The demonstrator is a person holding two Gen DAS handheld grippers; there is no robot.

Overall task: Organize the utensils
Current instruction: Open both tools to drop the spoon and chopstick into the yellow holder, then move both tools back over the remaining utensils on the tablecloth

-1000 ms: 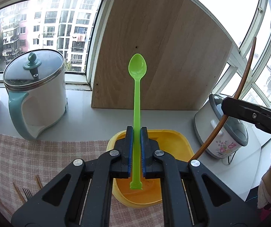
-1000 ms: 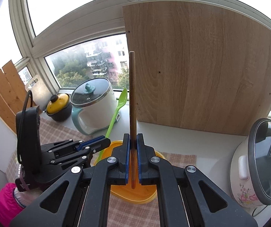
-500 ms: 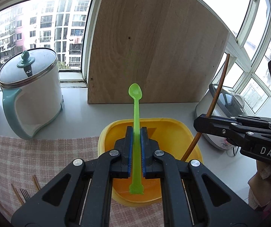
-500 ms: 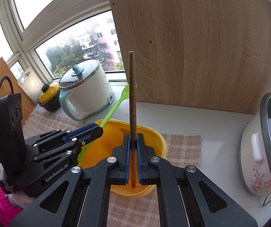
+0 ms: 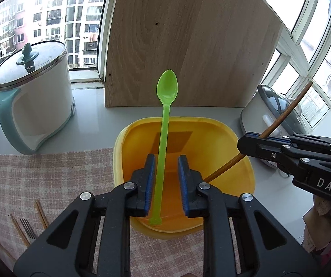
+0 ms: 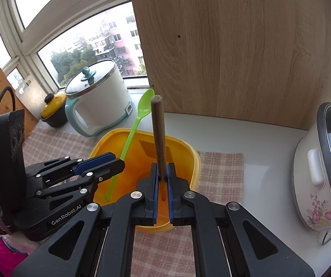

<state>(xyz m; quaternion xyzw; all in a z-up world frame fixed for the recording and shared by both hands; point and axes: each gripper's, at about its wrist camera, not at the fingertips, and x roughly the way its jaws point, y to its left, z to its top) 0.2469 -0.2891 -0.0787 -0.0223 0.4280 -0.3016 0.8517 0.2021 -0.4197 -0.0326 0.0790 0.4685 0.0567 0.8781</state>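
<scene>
- The left gripper (image 5: pixel 165 180) has just been opening its jaws. The green spoon (image 5: pixel 163 143) stands between them; it lies along the left pad (image 5: pixel 150 180), and a clear gap shows on the side of the right pad, so no pad presses it now.
- The long axis of the spoon runs from low centre of the left wrist view to upper centre. The flat end of its handle is at the bottom, over the near wall of the yellow container (image 5: pixel 241 152), and its bowl is at the top, in front of the wooden board (image 5: pixel 188 46).
- In the right wrist view the spoon leans from the middle of the frame down to the left; its lower end is inside the container, near the left wall.
- The right gripper (image 6: pixel 162 180) is closed on the brown chopstick (image 6: pixel 158 133). The stick runs straight up the centre of that frame, its lower end between the blue pads and over the inside of the container.
- Judgement: both utensils point with the lower end into the same container, so the coming move is only a release. The spoon is nearly free, and it may tip toward the left pad as it falls.
- More chopsticks and a fork (image 5: pixel 28 228) lie on the checked cloth (image 5: pixel 50 175) at the lower left of the left wrist view, nearer to the left gripper.
</scene>
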